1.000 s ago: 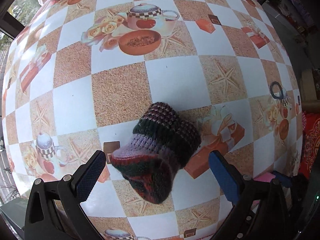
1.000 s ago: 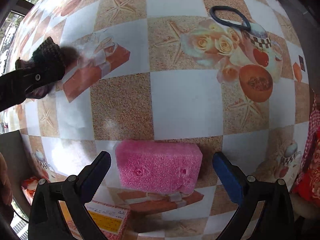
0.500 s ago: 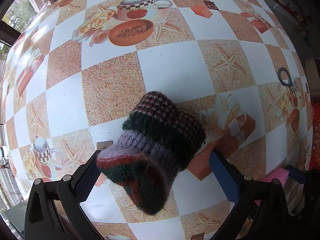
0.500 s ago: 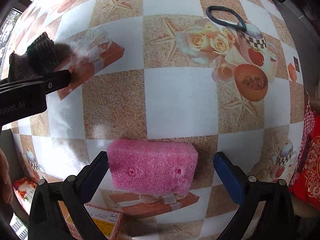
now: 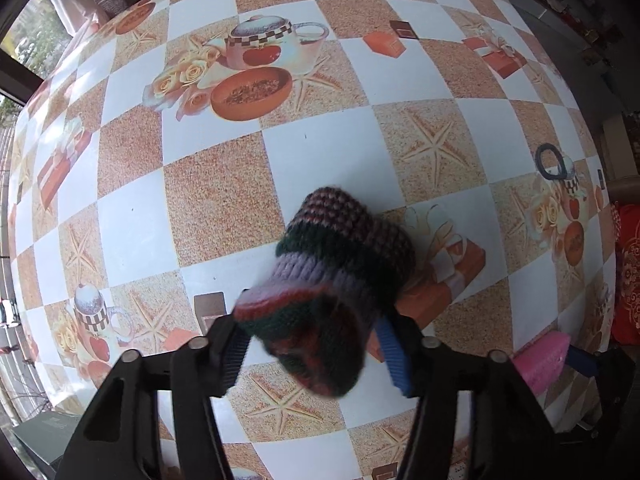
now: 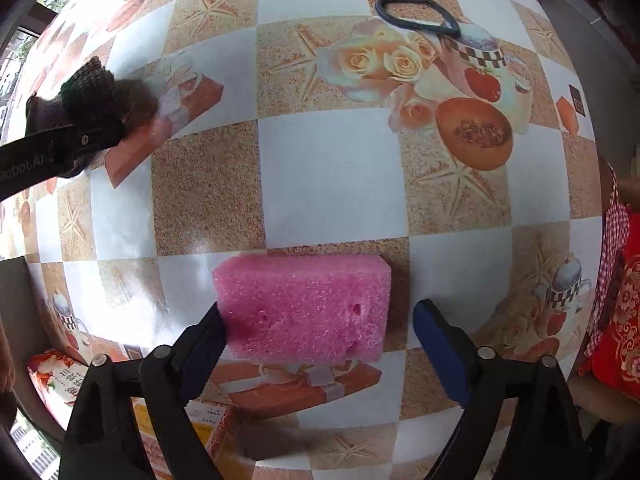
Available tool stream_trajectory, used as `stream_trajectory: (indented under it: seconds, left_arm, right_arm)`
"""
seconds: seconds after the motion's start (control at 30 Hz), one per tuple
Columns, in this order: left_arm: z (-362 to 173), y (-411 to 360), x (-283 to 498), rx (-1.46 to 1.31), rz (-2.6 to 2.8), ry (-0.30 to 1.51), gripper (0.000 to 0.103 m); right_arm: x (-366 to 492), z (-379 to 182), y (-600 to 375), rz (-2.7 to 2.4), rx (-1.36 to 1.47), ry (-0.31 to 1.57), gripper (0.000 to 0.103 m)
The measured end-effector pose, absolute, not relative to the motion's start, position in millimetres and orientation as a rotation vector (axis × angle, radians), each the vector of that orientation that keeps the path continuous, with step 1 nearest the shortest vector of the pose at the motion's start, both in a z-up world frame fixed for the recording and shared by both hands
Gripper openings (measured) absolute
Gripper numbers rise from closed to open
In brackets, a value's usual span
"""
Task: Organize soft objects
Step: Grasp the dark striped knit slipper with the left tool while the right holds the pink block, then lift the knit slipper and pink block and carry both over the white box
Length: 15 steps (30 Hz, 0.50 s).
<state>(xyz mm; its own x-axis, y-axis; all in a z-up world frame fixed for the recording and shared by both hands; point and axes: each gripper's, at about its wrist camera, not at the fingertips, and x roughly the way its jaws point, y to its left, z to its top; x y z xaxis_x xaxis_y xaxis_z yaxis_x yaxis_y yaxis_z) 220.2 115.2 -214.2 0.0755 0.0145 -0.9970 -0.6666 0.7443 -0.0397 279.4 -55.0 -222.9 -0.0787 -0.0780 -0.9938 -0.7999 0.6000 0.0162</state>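
Note:
A striped knitted hat (image 5: 332, 288) in dark green, lilac and red sits between the fingers of my left gripper (image 5: 312, 348), which is shut on its near end. The hat also shows at the far left of the right wrist view (image 6: 88, 92). A pink sponge block (image 6: 304, 304) lies on the checked tablecloth (image 6: 328, 176) between the fingers of my right gripper (image 6: 320, 340). The left finger touches the sponge; the right finger stands apart from it. The sponge's end shows in the left wrist view (image 5: 540, 360).
A black hair band (image 6: 416, 12) lies on the cloth far beyond the sponge, also seen in the left wrist view (image 5: 552, 162). A printed box (image 6: 60, 376) lies below the table's near left edge. Red patterned fabric (image 6: 624, 308) is at the right.
My left gripper's fingers have closed in on the knitted hat and lifted it. My right gripper has narrowed around the pink sponge, its left finger now touching it.

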Motion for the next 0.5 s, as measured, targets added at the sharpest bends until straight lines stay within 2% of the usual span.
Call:
stream_trajectory:
  seconds: [0.03, 0.07, 0.1, 0.23, 0.5]
  left_arm:
    - [-212, 116, 220, -0.600, 0.533, 1.403, 0.036]
    - [-210, 118, 218, -0.630, 0.519, 1.388, 0.036]
    - [-208, 119, 217, -0.645, 0.514, 1.379, 0.035]
    - [-196, 114, 215, -0.610, 0.506, 1.361, 0.035]
    - [-169, 103, 204, -0.575, 0.514, 1.319, 0.036]
  right_arm:
    - [281, -221, -58, 0.713, -0.760, 1.546, 0.080]
    - [283, -218, -62, 0.720, -0.754, 1.540, 0.072]
    - [286, -215, -66, 0.743, -0.732, 1.545, 0.071]
    - [304, -202, -86, 0.791, -0.580, 1.584, 0.071]
    - [323, -182, -111, 0.792, -0.456, 1.607, 0.071]
